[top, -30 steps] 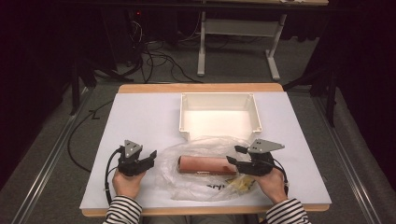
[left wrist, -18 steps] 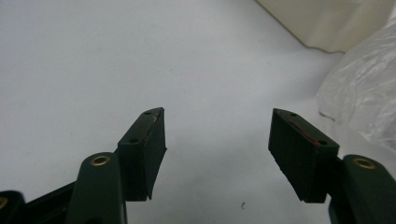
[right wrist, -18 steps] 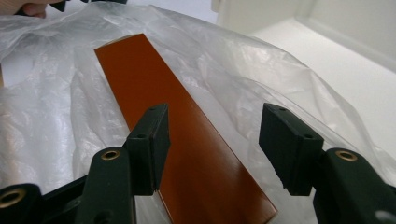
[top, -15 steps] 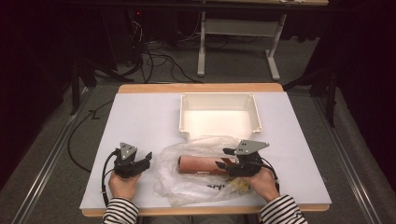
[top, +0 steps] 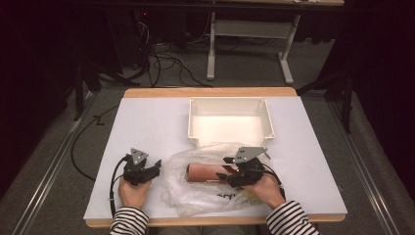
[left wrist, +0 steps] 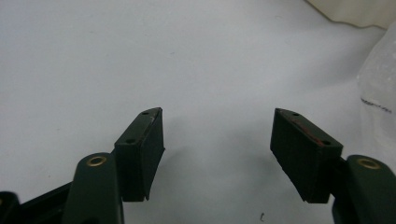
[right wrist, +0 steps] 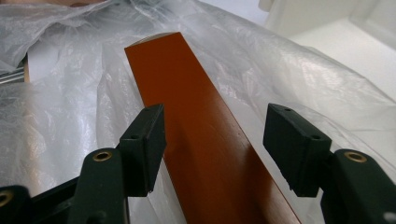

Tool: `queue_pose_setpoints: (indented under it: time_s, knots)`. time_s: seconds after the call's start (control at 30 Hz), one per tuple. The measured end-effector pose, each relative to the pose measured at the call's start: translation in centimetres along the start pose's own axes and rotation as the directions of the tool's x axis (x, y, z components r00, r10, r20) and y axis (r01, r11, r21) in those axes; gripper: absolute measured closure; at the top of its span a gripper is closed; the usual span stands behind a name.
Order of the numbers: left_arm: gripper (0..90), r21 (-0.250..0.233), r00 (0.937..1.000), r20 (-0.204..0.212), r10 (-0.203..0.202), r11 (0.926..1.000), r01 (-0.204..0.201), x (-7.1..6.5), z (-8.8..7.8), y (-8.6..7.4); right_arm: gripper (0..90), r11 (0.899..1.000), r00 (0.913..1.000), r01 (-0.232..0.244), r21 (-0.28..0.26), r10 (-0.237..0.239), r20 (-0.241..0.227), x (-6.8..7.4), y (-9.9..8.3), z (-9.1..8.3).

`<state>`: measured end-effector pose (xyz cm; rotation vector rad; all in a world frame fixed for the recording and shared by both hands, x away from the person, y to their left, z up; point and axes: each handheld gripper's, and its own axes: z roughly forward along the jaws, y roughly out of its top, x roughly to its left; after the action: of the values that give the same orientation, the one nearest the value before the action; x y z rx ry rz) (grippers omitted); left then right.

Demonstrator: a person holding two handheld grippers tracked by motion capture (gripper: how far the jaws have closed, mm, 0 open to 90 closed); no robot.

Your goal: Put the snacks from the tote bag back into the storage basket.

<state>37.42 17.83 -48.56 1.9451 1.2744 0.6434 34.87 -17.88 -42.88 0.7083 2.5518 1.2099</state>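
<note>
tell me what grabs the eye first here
A reddish-brown cylindrical tube lies inside a crumpled clear plastic bag at the near middle of the white table. The right gripper straddles the tube with open jaws. Behind the bag sits an empty white rectangular plastic bin.

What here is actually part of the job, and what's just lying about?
In use:
- reddish-brown cylindrical tube
- crinkled clear plastic bag
- right tool, jaws open around the tube
- left tool, open

Lying about:
- empty white rectangular plastic tray
- floor cables

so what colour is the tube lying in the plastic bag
Reddish-brown tube, clearest in the right gripper view.
</note>
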Motion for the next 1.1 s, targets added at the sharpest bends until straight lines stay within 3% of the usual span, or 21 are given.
queue_pose_setpoints:
  time_s: [0.13, 0.3, 0.73, 0.8, 0.87, 1.1]
  knots:
    - [31.4, 0.003, 0.9998, 0.001, -0.018, 0.9998, 0.018, 0.1, 0.1, -0.1, 37.2, 1.0, 0.9998, -0.002, 0.026, 0.002, -0.022, -0.1, -0.2, 0.6]
    - [32.7, -0.001, 0.9997, -0.018, 0.019, 0.9998, -0.019, -0.3, 0.0, -0.1, 34.1, 0.998, 0.9995, 0.016, 0.053, -0.014, -0.028, 0.0, -0.3, 0.9]
    - [32.6, 0.001, 1.0, -0.004, 0.001, 1.0, -0.001, -0.1, 0.1, -0.1, 29.9, 0.995, 0.9981, 0.015, 0.098, -0.009, -0.061, -0.5, -0.7, 1.5]
    - [32.6, 0.001, 1.0, -0.004, 0.0, 1.0, 0.0, -0.1, 0.1, -0.1, 30.2, 0.994, 0.9986, 0.002, 0.108, 0.004, -0.052, -0.3, -0.8, 1.5]
    - [32.9, -0.005, 1.0, -0.002, -0.006, 1.0, 0.006, 0.0, 0.0, -0.1, 30.8, 0.994, 0.9988, 0.026, 0.109, -0.021, -0.043, -0.2, -0.9, 1.6]
    - [33.5, -0.02, 0.9998, 0.003, -0.021, 0.9996, 0.021, 0.2, -0.1, -0.2, 36.4, 0.993, 0.9985, 0.02, 0.116, -0.014, -0.054, -0.1, -1.0, 1.3]
